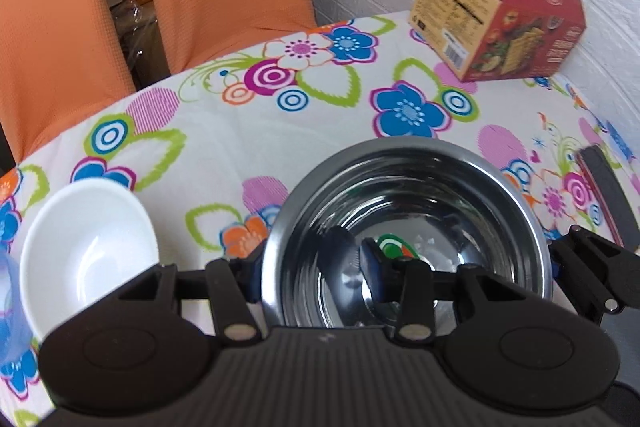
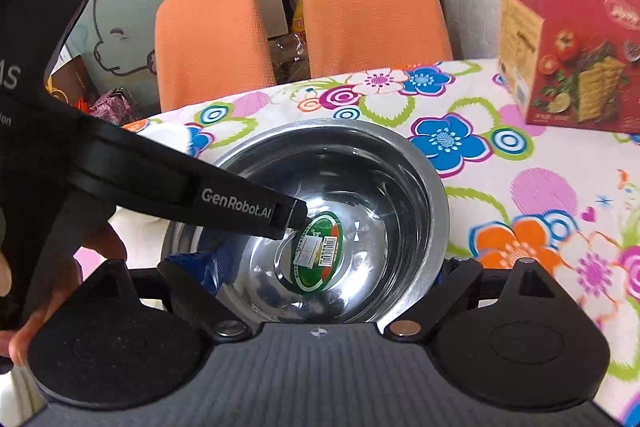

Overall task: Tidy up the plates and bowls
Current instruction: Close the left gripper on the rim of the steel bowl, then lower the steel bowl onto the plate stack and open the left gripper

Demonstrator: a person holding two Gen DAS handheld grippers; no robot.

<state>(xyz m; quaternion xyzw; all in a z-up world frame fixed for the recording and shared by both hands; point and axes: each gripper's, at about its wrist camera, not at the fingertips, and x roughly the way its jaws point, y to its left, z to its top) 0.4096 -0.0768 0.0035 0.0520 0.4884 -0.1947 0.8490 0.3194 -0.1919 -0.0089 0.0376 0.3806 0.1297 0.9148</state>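
Two bowls show in the left wrist view — a steel bowl (image 1: 412, 231) and a white bowl (image 1: 90, 247) just beside it on the flowered tablecloth (image 1: 248, 143), not yet nested. The left gripper (image 1: 316, 267) straddles the steel bowl's left rim, jaws apart.

In the right wrist view, the right gripper (image 2: 320, 267) spans the steel bowl (image 2: 320, 211), jaws wide apart — stacking looks barely begun.

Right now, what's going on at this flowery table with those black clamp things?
A person is tidying dishes with two hand-held grippers. The left gripper straddles the near rim of a steel bowl, one finger inside, one outside. The right gripper reaches the same bowl, jaws spread wide. A white bowl sits beside it, and a red cracker box stands farther back.
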